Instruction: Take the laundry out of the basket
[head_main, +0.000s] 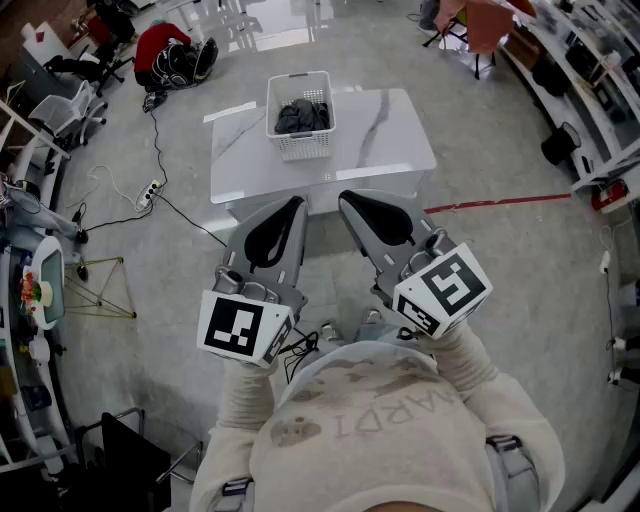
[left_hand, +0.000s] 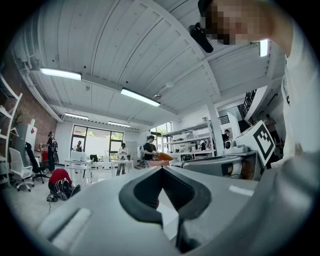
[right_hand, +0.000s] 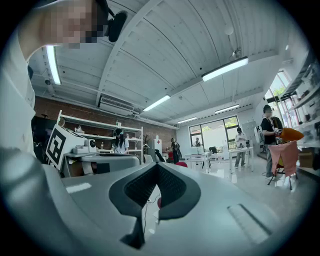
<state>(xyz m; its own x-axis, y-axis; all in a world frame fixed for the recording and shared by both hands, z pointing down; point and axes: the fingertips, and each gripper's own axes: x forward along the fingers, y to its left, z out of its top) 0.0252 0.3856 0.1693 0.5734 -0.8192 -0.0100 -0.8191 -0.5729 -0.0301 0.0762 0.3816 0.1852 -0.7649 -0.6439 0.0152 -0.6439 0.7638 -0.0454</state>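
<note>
- Both tools are held low and close to the person's body, side by side, level, tips pointing ahead toward the table (head_main: 390, 130).
- Left gripper (head_main: 296, 204): clenched. Its own view shows the tips meeting, and the dark-padded hollow behind them frames only floor. It grips nothing.
- Right gripper (head_main: 346, 199): likewise clenched, tips together, padded hollow empty.
- The laundry (head_main: 302, 116) is a dark crumpled heap inside the white basket (head_main: 300, 148). None of it hangs over the rim.
- The basket stands upright on the table, left of the table's middle and toward its far edge.
- Governing relation: the basket lies straight ahead of both tips and well apart from them, with the bare near part of the tabletop and a strip of floor between.
- Nearer tool: the left tips line up almost directly with the basket, while the right tips sit a little to its right. The left appears marginally better placed, though both are about equally far off.
- Long axis: the heap is bunched and shows no clear long axis. The basket looks slightly longer along the line running away from the person.
- Judged stage: no garment is out yet. The coming move calls for a forward reach over the near rim, with the jaws released before descending into the heap.
</note>
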